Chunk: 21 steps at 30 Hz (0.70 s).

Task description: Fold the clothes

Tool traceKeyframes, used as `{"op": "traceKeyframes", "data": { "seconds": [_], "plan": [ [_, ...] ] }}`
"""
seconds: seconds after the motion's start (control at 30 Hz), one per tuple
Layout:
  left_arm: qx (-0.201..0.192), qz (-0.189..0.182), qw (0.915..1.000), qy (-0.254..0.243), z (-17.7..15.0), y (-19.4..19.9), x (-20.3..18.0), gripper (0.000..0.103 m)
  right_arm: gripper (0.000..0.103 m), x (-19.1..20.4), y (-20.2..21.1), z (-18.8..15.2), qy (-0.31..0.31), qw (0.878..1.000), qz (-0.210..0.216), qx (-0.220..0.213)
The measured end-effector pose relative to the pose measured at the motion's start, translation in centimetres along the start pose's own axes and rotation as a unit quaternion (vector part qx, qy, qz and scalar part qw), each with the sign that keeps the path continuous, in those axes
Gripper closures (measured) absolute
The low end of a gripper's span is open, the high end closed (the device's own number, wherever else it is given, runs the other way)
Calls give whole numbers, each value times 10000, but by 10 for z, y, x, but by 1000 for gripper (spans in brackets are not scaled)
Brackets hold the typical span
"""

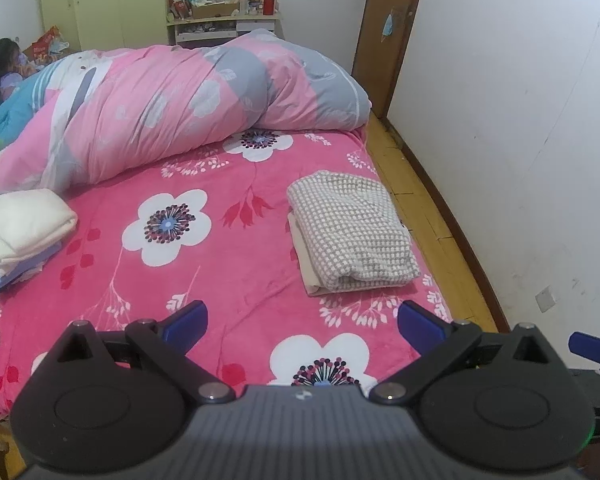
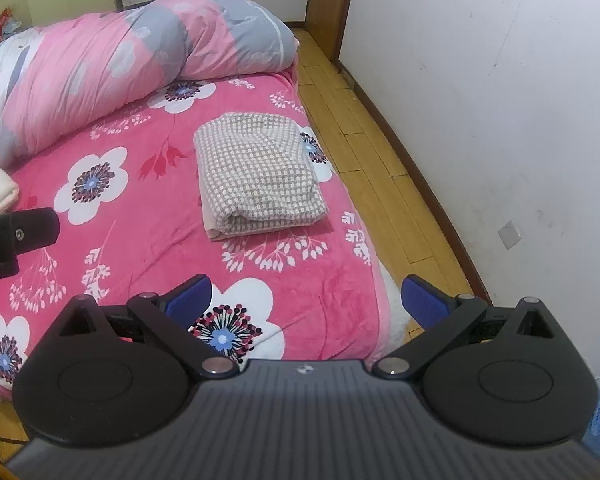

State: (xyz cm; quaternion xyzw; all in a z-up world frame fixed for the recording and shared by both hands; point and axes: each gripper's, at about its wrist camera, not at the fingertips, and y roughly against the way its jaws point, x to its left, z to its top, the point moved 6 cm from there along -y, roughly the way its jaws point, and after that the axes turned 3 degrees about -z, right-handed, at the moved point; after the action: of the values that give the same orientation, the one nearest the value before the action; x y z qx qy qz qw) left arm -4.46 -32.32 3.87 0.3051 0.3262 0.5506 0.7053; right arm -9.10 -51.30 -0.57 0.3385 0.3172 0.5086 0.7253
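Left gripper (image 1: 302,326) and right gripper (image 2: 306,300) hovered over bed's near edge, jaws spread wide, empty. Folded checkered garment (image 2: 256,176) lay near floral bedsheet's (image 2: 148,232) right edge; white folded stack (image 1: 18,224) at left edge.

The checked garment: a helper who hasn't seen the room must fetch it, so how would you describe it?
Find the bed with the pink flowered cover. The checked garment lies folded near the bed's wall-side edge, below the rolled duvet. Its beige-and-white check sets it apart from the plain white pile opposite.
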Motion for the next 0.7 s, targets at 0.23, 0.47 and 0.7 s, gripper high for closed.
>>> {"op": "traceKeyframes", "data": {
  "seconds": [0.23, 0.47, 0.7],
  "plan": [
    [-3, -13, 10000, 32, -1, 2, 0, 1, 1, 0, 0, 1, 65, 10000, -24, -13],
    [6, -32, 10000, 33, -1, 4, 1, 1, 1, 0, 2, 0, 122, 9999, -25, -30],
    [4, -40, 10000, 41, -2, 5, 2, 1, 1, -1, 4, -2, 120, 9999, -53, -52]
  ]
}}
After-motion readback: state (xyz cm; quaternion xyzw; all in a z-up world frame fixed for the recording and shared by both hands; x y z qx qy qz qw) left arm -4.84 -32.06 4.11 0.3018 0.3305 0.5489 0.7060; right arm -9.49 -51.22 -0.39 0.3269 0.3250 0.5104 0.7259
